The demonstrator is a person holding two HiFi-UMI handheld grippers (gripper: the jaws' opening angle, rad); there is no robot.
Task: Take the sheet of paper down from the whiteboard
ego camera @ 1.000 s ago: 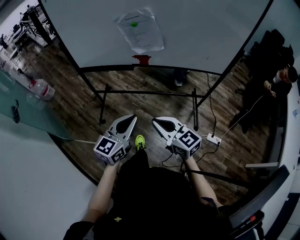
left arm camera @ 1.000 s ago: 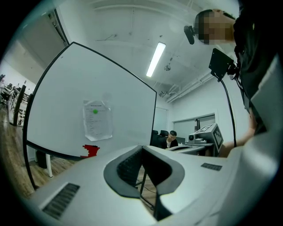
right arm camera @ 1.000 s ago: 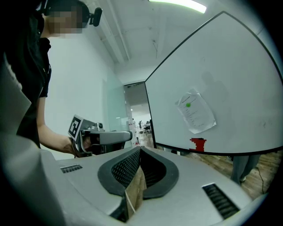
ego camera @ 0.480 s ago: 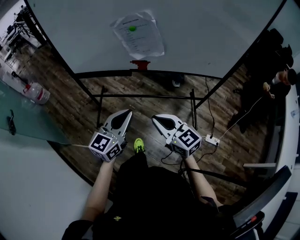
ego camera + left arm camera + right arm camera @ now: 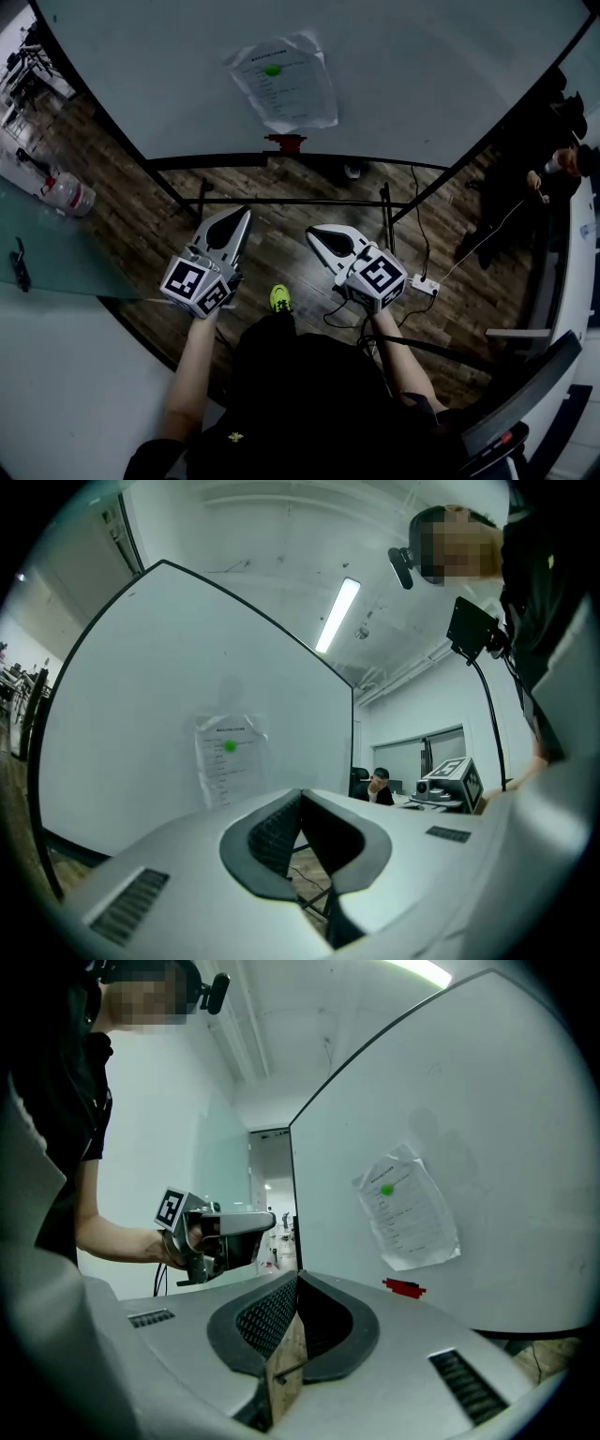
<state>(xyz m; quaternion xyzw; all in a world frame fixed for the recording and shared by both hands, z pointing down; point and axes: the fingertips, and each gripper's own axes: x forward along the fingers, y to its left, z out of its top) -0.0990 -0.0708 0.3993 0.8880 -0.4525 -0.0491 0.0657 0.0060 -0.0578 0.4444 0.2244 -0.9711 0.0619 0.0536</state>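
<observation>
Closed and empty, left gripper [image 5: 240, 217] and right gripper [image 5: 315, 235] hang well short of the sheet of paper [image 5: 284, 80]. It sits near the lower edge of the whiteboard [image 5: 422, 75], under a green magnet [image 5: 272, 69] by its top edge. It looks light, limp and easily torn, so I'd pinch a loose lower corner.

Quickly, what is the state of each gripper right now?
Left gripper: closed, holding nothing.
Right gripper: closed, holding nothing.

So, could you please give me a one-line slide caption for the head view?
Left claw and right claw, shut and empty, face the whiteboard and its green-dotted paper.
</observation>
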